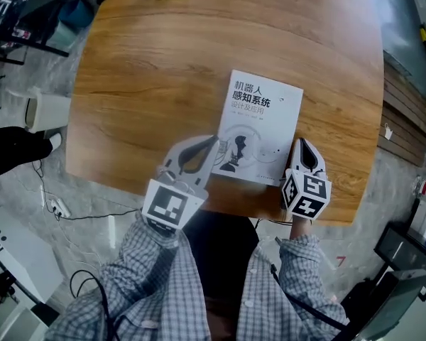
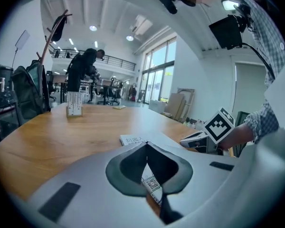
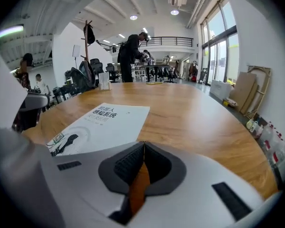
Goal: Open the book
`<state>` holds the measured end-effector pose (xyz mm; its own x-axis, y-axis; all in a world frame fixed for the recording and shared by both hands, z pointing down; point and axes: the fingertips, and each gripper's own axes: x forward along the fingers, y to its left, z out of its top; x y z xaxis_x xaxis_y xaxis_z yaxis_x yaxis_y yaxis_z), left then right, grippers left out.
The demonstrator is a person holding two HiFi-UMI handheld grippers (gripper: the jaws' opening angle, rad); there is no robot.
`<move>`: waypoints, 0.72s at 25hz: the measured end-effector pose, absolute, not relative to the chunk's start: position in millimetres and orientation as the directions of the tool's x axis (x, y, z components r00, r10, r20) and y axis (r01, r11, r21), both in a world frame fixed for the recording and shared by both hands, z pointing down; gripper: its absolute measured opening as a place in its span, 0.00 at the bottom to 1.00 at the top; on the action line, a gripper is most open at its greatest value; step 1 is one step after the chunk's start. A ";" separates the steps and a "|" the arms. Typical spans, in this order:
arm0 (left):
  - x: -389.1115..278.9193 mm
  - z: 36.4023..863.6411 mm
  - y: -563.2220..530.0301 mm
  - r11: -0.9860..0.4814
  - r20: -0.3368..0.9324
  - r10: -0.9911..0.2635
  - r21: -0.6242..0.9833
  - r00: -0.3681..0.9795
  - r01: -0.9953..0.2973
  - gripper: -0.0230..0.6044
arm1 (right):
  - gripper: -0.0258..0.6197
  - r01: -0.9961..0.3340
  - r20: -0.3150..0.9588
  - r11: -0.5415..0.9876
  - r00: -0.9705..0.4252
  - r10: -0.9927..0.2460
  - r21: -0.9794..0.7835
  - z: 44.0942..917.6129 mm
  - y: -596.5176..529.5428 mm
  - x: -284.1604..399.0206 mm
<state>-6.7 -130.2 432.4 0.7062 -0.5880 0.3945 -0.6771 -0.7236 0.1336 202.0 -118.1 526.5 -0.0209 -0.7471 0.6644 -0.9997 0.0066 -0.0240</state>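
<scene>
Lying closed and cover up, the book [image 1: 259,126] sits toward 5 o'clock on the wooden table [image 1: 149,69], near the person's edge.

Left gripper [image 1: 211,142]: over the book's 7 o'clock corner. Jaws pressed together, pinching nothing. The printed corner of the cover shows below them.

Right gripper [image 1: 302,142]: at the 5 o'clock corner, just beside the cover's edge, over bare wood. Jaws also pressed together, empty.

Judgement: the tips flank the near edge, probably so the left can pin the spine side while the right lifts the free edge. Opening not yet begun.
</scene>
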 end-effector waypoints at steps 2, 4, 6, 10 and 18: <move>-7.3 441.9 -130.2 -0.718 0.418 -0.585 0.130 0.695 -0.683 0.04 | 0.07 -0.999 0.686 0.041 -0.039 -0.726 -0.013 529.9 -119.6 198.3; -8.7 455.2 -130.9 -0.713 0.444 -0.587 0.114 0.677 -0.692 0.04 | 0.07 -0.999 0.701 0.051 -0.050 -0.712 -0.019 532.3 -119.7 197.8; -9.8 469.1 -131.6 -0.710 0.469 -0.588 0.091 0.658 -0.699 0.04 | 0.07 -0.999 0.717 0.041 -0.053 -0.695 -0.034 534.8 -119.6 198.9; -9.2 489.5 -130.9 -0.696 0.506 -0.588 0.081 0.631 -0.714 0.04 | 0.07 -0.992 0.740 -0.038 -0.064 -0.669 -0.120 537.4 -119.5 201.3; 4.5 501.7 -125.1 -0.738 0.542 -0.555 0.030 0.631 -0.675 0.04 | 0.07 -0.951 0.745 -0.078 -0.183 -0.642 -0.301 538.7 -117.9 199.1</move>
<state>4.5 -125.1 501.7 0.6309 -0.5547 0.5425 -0.6745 -0.7376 0.0303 199.1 -117.9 538.7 -0.1830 -0.6417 0.7448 -0.9505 -0.0779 -0.3007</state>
